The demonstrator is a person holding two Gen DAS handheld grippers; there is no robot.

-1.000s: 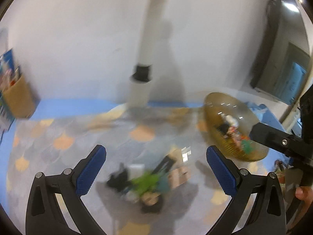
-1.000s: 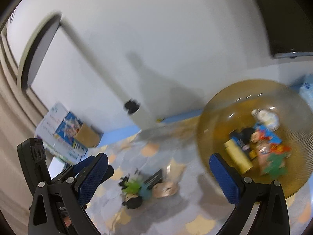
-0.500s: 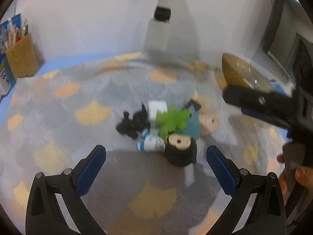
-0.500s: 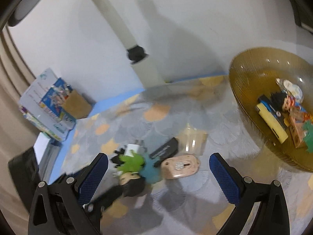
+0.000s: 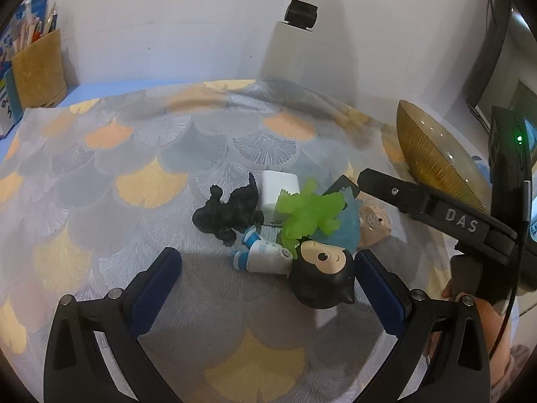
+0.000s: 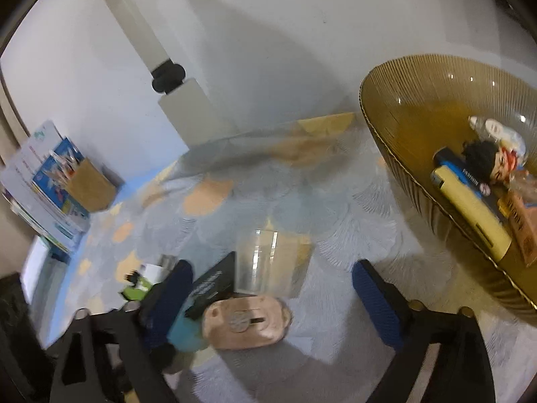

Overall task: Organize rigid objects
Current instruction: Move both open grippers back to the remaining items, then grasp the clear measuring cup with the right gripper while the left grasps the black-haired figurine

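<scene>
A heap of small toys lies on the patterned cloth: a black-haired doll [image 5: 320, 270], a green figure [image 5: 310, 213], a black dog figure [image 5: 228, 213], a white cube [image 5: 280, 189], a teal piece and a pink mouse-shaped case [image 5: 372, 223]. My left gripper [image 5: 268, 288] is open just in front of the doll. My right gripper [image 6: 272, 302] is open above the pink case [image 6: 246, 322], next to a black bar [image 6: 213, 285] and a clear box [image 6: 268, 263]. Its body shows in the left wrist view [image 5: 436, 206].
An amber ribbed bowl [image 6: 402, 134] at the right holds several items, including a yellow block [image 6: 470, 208] and a doll head [image 6: 486, 161]. A white post [image 5: 295, 43] stands at the back. A brown pencil holder [image 5: 37, 70] and books sit at the far left.
Both grippers have come down and closer to the toy heap. The right gripper now hangs over the pink case; the bowl has slid to the right of its view.
</scene>
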